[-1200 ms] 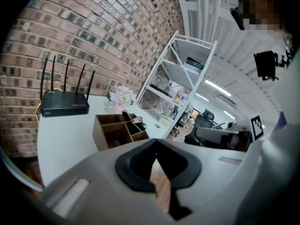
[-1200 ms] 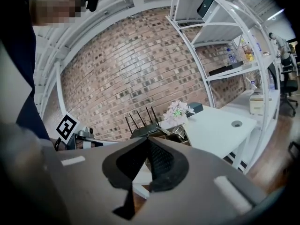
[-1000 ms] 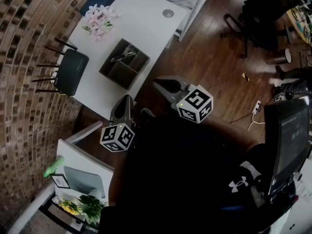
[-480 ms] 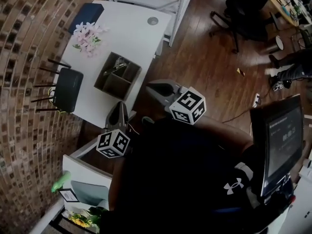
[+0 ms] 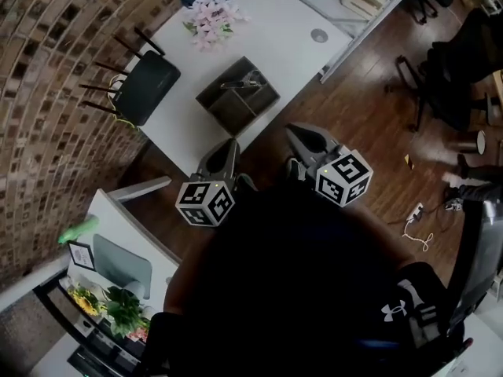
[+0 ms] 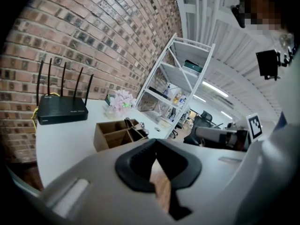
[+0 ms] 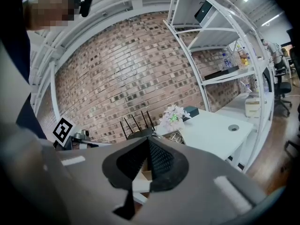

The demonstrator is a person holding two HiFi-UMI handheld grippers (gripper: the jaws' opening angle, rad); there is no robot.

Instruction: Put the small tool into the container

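Hovering off the counter's [image 5: 277, 44] 6 o'clock edge as before, left gripper [image 5: 227, 145] and right gripper [image 5: 299, 133], jaws pressed together, empty. Lying inside the wooden container [image 5: 226, 110], small tool [image 5: 245, 79]; swung from 11 o'clock to 12 o'clock of view.

Container [image 5: 237, 95]: brown wooden box, open top, dividers split it into compartments. It stands upright on the white table [image 5: 275, 30], ahead of the jaws of the left gripper [image 5: 228, 146] and the right gripper [image 5: 297, 132], well apart from both. Small tool [image 5: 245, 81]: metal with dark handles, already inside the container, in the compartment farther from the jaws. It lies tilted, one end above the rim.
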